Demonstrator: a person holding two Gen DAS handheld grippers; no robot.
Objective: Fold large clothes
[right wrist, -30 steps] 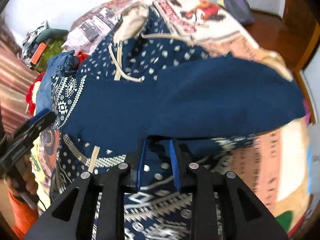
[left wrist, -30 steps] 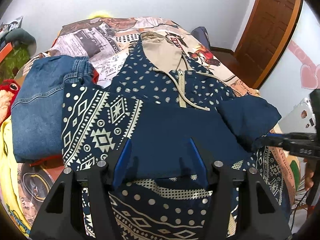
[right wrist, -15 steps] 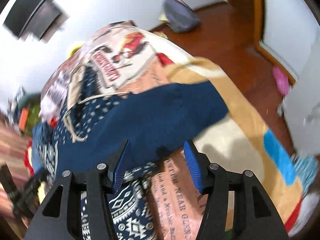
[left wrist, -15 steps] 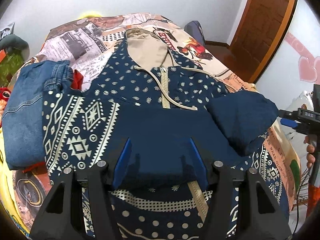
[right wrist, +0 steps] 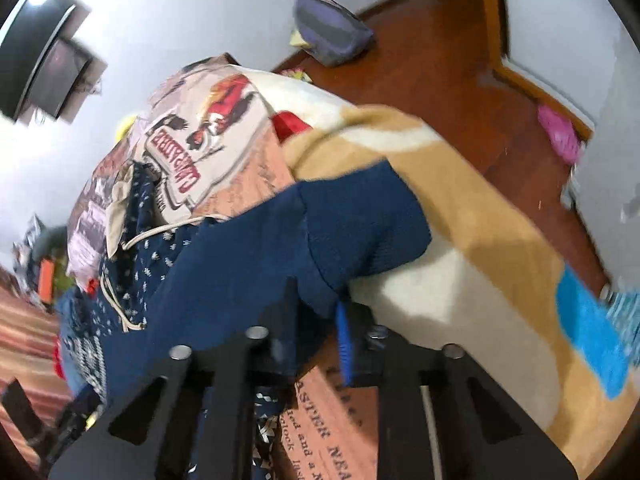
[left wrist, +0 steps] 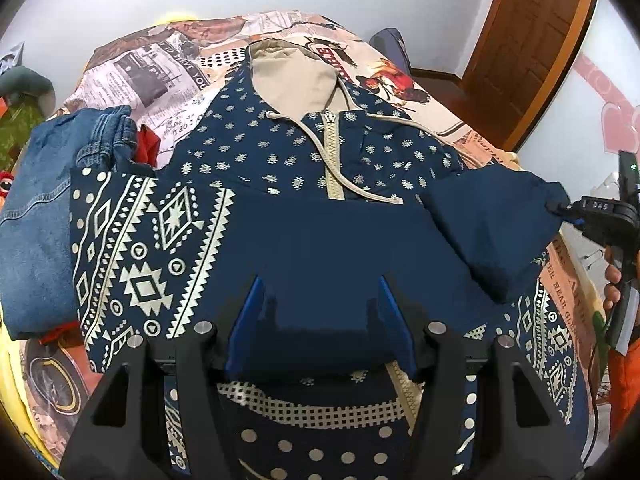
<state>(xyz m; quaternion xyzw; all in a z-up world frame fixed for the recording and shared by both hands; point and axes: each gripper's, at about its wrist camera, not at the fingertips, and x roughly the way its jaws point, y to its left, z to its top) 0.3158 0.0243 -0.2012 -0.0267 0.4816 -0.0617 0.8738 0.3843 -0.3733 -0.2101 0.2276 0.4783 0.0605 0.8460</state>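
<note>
A navy patterned hoodie (left wrist: 304, 168) with a tan hood lies on the bed, front up. Its left sleeve (left wrist: 132, 248), with white geometric print, is folded across the body. My left gripper (left wrist: 320, 304) is open just above the plain navy middle, holding nothing. My right gripper (left wrist: 568, 212) shows at the right edge of the left wrist view, at the cuff of the plain navy right sleeve (left wrist: 492, 220). In the right wrist view the jaws (right wrist: 316, 304) stand narrowed around the sleeve fabric (right wrist: 320, 240).
Folded denim (left wrist: 36, 216) lies left of the hoodie on the printed bedspread (left wrist: 160, 76). The bed's right edge (right wrist: 500, 272) drops to a wooden floor with a purple bag (right wrist: 332, 36). A wooden door (left wrist: 532, 40) stands at the right.
My right gripper swung from the hoodie's hem out to the right sleeve cuff, opened, then closed on the cuff. My left gripper stayed open and drifted slightly.
</note>
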